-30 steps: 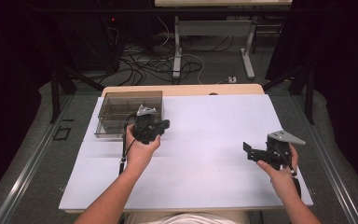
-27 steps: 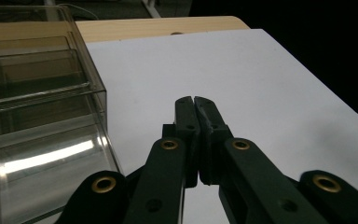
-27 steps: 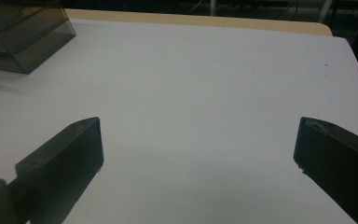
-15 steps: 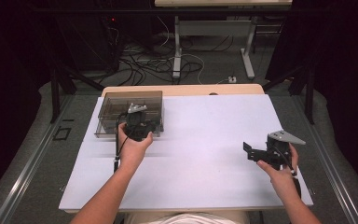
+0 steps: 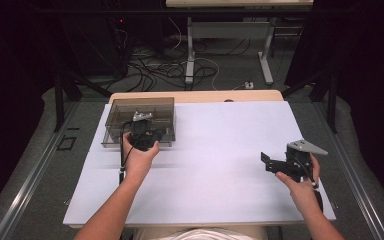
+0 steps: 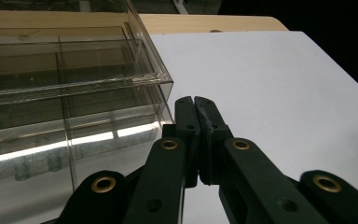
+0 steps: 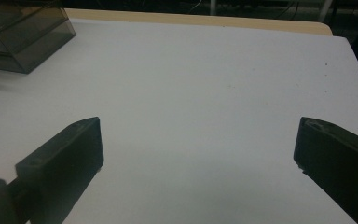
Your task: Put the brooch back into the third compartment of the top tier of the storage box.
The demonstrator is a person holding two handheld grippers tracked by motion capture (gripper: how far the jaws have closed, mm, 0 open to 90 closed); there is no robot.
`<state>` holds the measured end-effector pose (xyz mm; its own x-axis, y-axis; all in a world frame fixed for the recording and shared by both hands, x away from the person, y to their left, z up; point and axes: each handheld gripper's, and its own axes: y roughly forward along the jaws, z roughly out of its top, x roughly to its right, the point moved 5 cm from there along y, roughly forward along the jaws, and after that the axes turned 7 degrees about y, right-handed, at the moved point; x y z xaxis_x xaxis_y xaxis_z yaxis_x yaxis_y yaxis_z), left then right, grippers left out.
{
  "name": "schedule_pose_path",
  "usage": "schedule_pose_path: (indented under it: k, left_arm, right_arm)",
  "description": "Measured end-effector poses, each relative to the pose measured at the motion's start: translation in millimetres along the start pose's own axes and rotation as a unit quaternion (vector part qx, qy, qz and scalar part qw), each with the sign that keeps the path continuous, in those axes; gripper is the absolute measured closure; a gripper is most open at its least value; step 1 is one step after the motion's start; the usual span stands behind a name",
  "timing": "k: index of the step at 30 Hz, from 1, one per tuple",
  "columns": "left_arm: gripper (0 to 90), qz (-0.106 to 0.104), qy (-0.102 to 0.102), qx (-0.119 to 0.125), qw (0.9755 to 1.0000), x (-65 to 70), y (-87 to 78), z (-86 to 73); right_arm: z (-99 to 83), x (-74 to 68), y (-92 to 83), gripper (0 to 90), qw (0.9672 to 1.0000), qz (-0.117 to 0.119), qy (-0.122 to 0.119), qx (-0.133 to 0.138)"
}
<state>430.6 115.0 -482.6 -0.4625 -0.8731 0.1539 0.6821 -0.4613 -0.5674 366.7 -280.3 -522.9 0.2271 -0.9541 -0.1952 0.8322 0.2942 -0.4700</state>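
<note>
Two handheld black grippers are working over a white-covered worktop (image 5: pixel 220 165) whose pale wooden far edge is showing beyond the white sheet. The left gripper (image 6: pixel 194 100) is pointing at the near right corner of a clear, smoke-tinted plastic organiser box (image 5: pixel 139 121) with inner dividers, which is sitting at the far left corner of the worktop. In the left gripper view its jaws are pressing flat against each other with nothing between them, their tips lying just beside the front right corner of the box; whether they are touching the plastic I cannot tell. In the high view the left gripper (image 5: pixel 145 134) is overlapping the near wall of the box, with the person's left hand (image 5: pixel 139 157) wrapping its body from below and a black cable trailing down beside the wrist. The right gripper (image 5: pixel 268 161) is hovering well apart from the box, near the right edge of the worktop, held by the person's right hand (image 5: pixel 300 182) and carrying a grey three-cornered plate on top. In the right gripper view its jaws are standing wide apart, holding nothing, with bare white surface between them and the box (image 7: pixel 23 35) lying far off at the upper left.
</note>
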Motion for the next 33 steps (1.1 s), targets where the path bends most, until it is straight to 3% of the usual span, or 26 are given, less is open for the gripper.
schedule_pose_path:
  k: [11,33]
  left_arm:
    - [89.3,0.011,-0.013,-0.005,0.9998,-9.7,5.5,-4.2]
    - [88.7,0.034,-0.021,-0.028,0.9988,-22.0,16.4,-9.6]
  right_arm:
    - [-0.3,-0.1,0.2,1.1,1.0,-0.001,0.001,-0.001]
    - [-0.2,-0.2,0.5,1.0,1.0,-0.001,0.0,0.001]
